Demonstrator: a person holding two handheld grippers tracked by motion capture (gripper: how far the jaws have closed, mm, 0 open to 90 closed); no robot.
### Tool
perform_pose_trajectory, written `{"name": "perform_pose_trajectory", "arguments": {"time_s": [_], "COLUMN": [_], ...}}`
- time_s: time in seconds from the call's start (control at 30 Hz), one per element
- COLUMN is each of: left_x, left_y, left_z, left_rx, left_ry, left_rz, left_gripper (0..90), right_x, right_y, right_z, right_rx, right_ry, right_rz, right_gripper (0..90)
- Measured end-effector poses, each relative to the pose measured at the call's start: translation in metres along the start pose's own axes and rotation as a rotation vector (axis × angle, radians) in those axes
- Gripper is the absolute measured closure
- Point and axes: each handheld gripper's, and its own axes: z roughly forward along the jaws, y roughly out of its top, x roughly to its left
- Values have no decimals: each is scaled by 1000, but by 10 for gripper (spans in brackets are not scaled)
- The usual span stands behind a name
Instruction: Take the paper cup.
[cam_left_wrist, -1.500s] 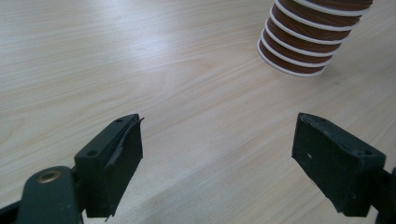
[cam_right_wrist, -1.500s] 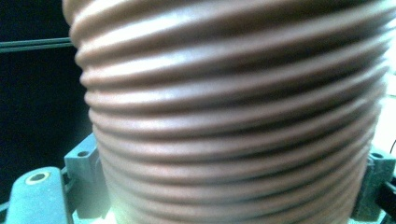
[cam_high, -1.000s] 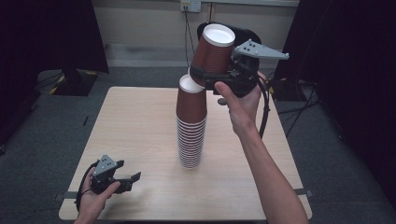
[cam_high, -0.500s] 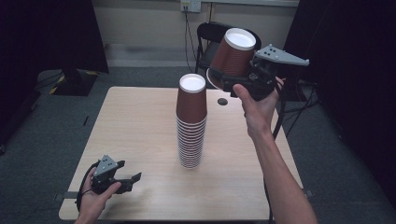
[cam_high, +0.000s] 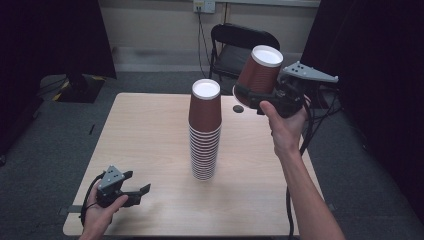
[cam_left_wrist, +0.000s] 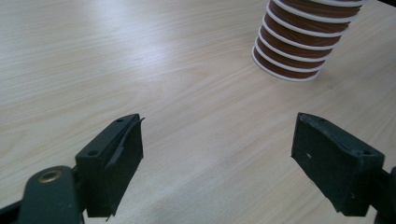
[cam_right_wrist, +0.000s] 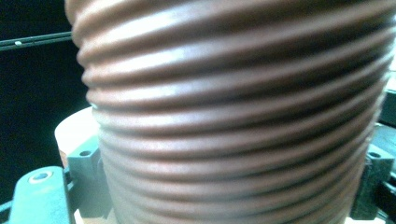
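- Cup (cam_high: 261, 70) sits in the upper right of the high view, held off the table (cam_high: 150, 130) and right of the stack; it is upside down, white base up, long axis tilted with the base leaning right and away.
- Lower left of the high view: the left gripper (cam_high: 134, 192) rests in a hand (cam_high: 97, 212) at the table's near edge, jaws spread wide around nothing; in the left gripper view bare wood lies between them.
- Centre: the stack of cups (cam_high: 205, 132) stands upright, mouths down; in the left gripper view (cam_left_wrist: 299, 37) its top is cut off by the frame's upper right edge.
- Right: the right gripper (cam_high: 250, 95) clamps the cup near its rim; in the right gripper view the ribbed brown wall (cam_right_wrist: 233, 116) is blurred and hides most of both jaws.
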Motion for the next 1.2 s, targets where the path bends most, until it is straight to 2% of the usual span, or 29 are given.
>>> {"name": "perform_pose_trajectory", "arguments": {"time_s": [0.07, 0.1, 0.13, 0.17, 0.33, 0.4, 0.43, 0.5, 0.6, 0.67, 0.77, 0.93, 0.97, 1.0, 1.03, 1.2], "left_x": [-1, -2, -3, -6, -11, -12, -12, -12, -15, -18, -23, -27, -28, -28, -29, -30], "left_y": [0, 1, 1, 3, 4, 4, 4, 4, 5, 7, 9, 9, 10, 10, 10, 13], "left_z": [1, 1, 1, 1, 1, 2, 4, 4, 5, 5, 8, 10, 10, 10, 9, 9], "left_rx": [-4, -5, -12, -22, -31, -26, -19, -16, -25, -33, -39, -42, -55, -55, -68, -74], "left_ry": [-3, -6, -9, -7, -20, -30, -34, -38, -66, -61, -91, -67, -72, -72, -64, -68], "left_rz": [4, 16, 34, 62, 98, 89, 61, 58, 75, 101, 95, 133, 137, 137, 148, 131], "left_gripper": [165, 160, 160, 158, 159, 158, 158, 158, 167, 166, 167, 174, 173, 173, 173, 173], "right_x": [0, -1, -1, -2, -3, -4, -5, -5, -7, -7, -6, -5, -4, -4, -3, -1], "right_y": [-6, -15, -15, -25, -42, -48, -54, -57, -67, -73, -87, -102, -111, -111, -119, -134], "right_z": [-2, -6, -6, -9, -12, -14, -16, -17, -20, -21, -22, -22, -22, -22, -22, -21], "right_rx": [11, 23, 23, 25, 54, 66, 72, 80, 100, 109, 128, 147, 158, 158, 170, 190], "right_ry": [-5, -3, -3, -1, -4, 1, -4, -11, -14, -13, -5, 6, 18, 18, 23, 35], "right_rz": [1, 17, 17, 23, 43, 49, 48, 53, 72, 82, 98, 116, 142, 142, 154, 183], "right_gripper": [127, 127, 127, 127, 127, 126, 126, 125, 125, 125, 125, 123, 123, 123, 123, 123]}}
